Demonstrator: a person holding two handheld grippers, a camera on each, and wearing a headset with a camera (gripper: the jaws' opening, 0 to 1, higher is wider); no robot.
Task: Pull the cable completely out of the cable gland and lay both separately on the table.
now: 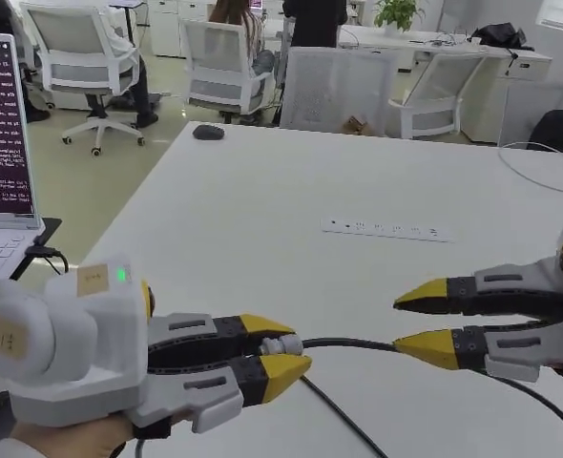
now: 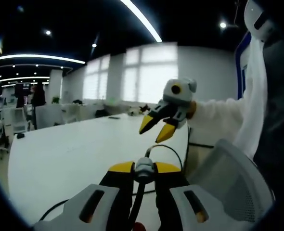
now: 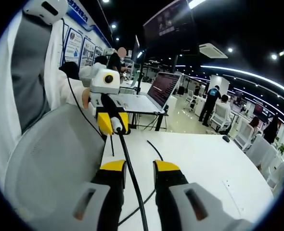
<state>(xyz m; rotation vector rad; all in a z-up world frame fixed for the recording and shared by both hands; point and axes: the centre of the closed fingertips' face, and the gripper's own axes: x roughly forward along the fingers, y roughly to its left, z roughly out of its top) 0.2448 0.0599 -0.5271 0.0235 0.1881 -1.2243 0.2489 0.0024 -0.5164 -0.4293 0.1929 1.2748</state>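
Gland (image 2: 144,166) sits clamped in the left gripper (image 1: 299,349) above the table (image 1: 262,191). Its cable (image 1: 348,343) runs between the parted jaws of the right gripper (image 1: 398,324).

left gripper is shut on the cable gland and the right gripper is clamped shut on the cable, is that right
Not quite. The right gripper is open, not clamped shut: in the right gripper view its fingers stand apart and the cable runs through the gap between them. The rest holds: the left gripper is shut on the cable gland.
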